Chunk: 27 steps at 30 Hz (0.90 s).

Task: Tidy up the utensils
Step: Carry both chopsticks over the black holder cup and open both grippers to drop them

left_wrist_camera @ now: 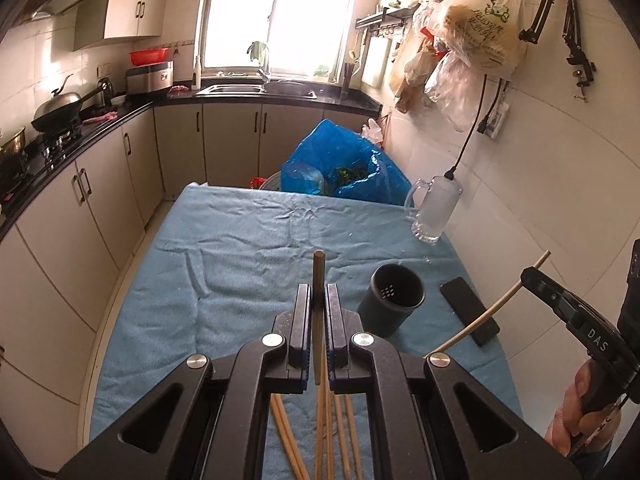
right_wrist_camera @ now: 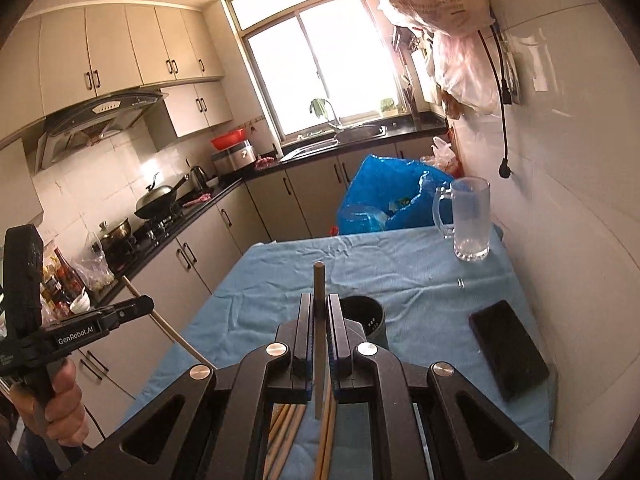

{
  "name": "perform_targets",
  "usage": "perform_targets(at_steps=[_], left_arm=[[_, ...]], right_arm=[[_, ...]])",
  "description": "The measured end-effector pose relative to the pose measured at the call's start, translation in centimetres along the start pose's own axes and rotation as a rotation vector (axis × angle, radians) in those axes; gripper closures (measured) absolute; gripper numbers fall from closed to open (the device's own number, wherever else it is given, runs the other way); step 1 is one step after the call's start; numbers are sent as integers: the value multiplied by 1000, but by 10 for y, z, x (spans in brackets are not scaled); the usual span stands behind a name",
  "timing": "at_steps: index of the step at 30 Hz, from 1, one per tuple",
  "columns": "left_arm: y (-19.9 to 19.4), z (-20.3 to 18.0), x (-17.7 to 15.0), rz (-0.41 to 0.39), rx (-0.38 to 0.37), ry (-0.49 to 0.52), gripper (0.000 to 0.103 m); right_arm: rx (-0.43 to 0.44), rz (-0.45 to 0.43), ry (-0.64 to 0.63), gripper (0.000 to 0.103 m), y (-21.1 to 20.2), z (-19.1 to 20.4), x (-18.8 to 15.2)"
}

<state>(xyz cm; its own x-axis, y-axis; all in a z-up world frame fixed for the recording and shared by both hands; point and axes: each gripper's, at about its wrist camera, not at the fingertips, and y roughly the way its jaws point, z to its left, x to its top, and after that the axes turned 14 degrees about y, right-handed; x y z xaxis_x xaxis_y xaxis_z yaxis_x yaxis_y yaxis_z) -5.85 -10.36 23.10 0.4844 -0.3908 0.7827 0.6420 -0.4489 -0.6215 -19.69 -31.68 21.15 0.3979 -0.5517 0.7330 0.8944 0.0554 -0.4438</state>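
- chopsticks (left_wrist_camera: 328,436) are lying loose on the blue cloth (left_wrist_camera: 240,264) right under our two grippers, tan and cream sticks fanned out beneath the frames.
- we are holding the left gripper (left_wrist_camera: 319,300) clamped on a single brown chopstick (left_wrist_camera: 319,268), which is standing up between the pads and poking out past the tips.
- we are gripping the right gripper (right_wrist_camera: 319,312) closed on a grey-looking stick (right_wrist_camera: 319,280) in the same upright way; seen from the left camera this stick is showing pale cream and sticking out both sides of the jaws.
- just beyond both grippers the dark round holder (left_wrist_camera: 394,296) is standing upright on the cloth, its perforated bottom showing and nothing visible inside.
- a black phone (right_wrist_camera: 508,354) is lying flat to the right of the holder, near the tiled wall.
- farther back a glass mug (right_wrist_camera: 468,220) is standing at the cloth's far right corner.
- behind the table a blue plastic bag (left_wrist_camera: 340,164) is sitting open.
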Motion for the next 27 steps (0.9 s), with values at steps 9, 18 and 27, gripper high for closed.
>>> perform_targets(at_steps=[9, 18, 27], left_arm=[[-8, -14, 56, -73, -39, 15, 97], [24, -28, 113, -92, -99, -6, 97], [106, -41, 106, 52, -132, -5, 97]], right_arm=[[10, -67, 17, 96, -6, 9, 45], [-41, -117, 40, 96, 21, 5, 93], [-82, 28, 93, 96, 88, -30, 87]])
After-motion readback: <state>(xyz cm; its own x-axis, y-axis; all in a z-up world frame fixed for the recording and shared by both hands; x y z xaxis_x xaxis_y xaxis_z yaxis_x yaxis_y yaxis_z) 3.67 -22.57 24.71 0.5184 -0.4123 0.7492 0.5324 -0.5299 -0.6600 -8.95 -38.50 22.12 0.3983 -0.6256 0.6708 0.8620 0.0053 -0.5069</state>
